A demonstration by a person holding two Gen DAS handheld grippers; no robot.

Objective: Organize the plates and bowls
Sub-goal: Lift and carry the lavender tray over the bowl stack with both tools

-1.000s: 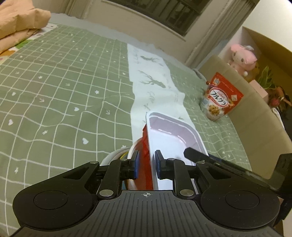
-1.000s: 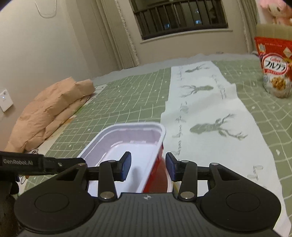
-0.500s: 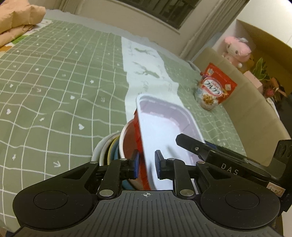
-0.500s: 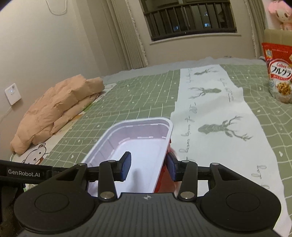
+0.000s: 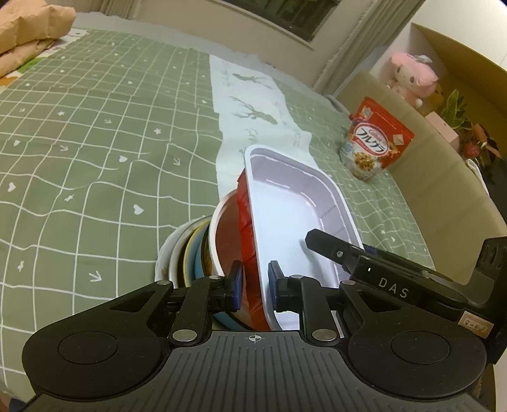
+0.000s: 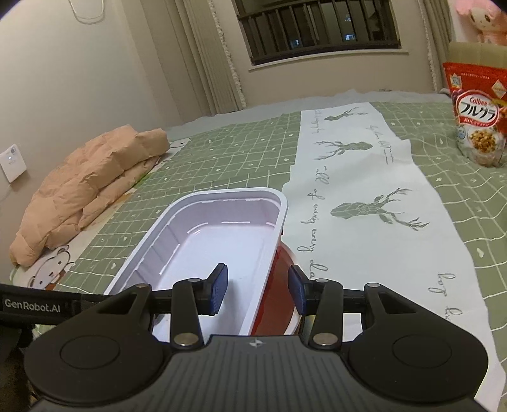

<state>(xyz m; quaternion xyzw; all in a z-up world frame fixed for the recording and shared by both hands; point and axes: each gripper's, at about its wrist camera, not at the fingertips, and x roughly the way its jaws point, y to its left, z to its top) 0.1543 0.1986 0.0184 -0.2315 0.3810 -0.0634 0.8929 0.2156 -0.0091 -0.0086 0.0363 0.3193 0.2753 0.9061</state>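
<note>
A home, most likely a bedroom. A wide soft surface under a green checked cover (image 5: 95,152) fills the room, with a folded peach quilt (image 6: 88,190) at its far left edge, a pink plush toy (image 5: 412,76), curtains (image 6: 209,57) and a barred window (image 6: 317,28).

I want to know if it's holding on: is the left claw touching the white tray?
Touching. In the left wrist view, the left claw pinches the white tray wall between both pads.
</note>
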